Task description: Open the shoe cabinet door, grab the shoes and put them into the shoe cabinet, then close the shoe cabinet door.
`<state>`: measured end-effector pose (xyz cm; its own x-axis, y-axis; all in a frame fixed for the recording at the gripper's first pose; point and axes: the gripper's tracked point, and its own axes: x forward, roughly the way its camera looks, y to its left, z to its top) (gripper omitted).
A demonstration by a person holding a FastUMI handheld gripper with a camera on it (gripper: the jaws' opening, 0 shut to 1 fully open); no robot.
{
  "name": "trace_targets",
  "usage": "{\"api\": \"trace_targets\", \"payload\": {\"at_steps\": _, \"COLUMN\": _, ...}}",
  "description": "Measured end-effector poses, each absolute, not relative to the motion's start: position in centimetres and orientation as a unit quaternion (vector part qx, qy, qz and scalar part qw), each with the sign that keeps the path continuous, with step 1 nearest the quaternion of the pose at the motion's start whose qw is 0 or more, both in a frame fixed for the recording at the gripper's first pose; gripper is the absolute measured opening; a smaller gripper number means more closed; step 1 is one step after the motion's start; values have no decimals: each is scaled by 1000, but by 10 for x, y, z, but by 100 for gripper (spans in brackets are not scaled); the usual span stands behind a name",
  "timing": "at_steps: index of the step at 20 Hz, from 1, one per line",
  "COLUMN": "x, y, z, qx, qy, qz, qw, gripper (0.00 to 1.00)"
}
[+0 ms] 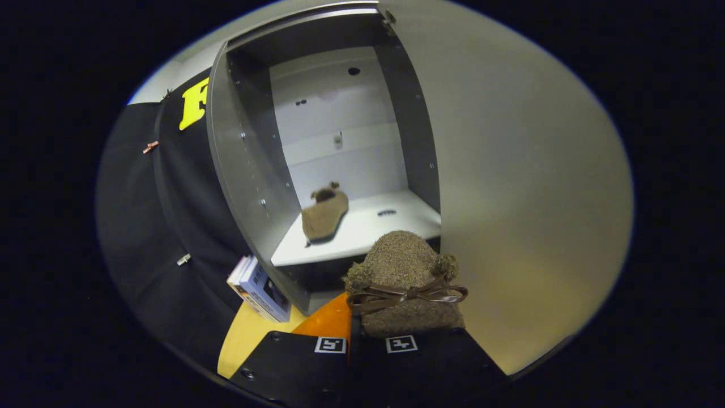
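A: Slipper [405,283], fuzzy with a ribbon bow, clamped between gripper [365,340] fingers; held just before the open shoe cabinet [249,170]; its mate [324,215] already on the shelf.

B: Looks soft, light, squashy; best pinched at the heel rim, away from the bow.

We record dim, uneven light. The open cabinet door [527,187] takes a soft warm sheen low down, greying toward its top, with no hard glare. Inside the shoe cabinet [340,141] the back panel is the brightest surface; the side walls fall into shade. The shoe [324,214] on the shelf casts a short shadow and looks slightly soft. The nearer shoe [405,283] is sharp (its weave reads clearly). Straight cabinet edges bow strongly, worst away from the cabinet.
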<state>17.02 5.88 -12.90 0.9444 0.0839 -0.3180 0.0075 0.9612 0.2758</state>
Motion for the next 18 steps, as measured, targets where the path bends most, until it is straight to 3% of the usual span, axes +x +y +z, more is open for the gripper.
{"api": "trace_targets", "payload": {"at_steps": 8, "x": 286, "y": 59, "z": -59, "qx": 128, "qy": 146, "qz": 31, "qw": 980, "gripper": 10}}
{"api": "trace_targets", "payload": {"at_steps": 18, "x": 440, "y": 64, "z": -120, "qx": 87, "qy": 189, "qz": 24, "qw": 978, "gripper": 10}}
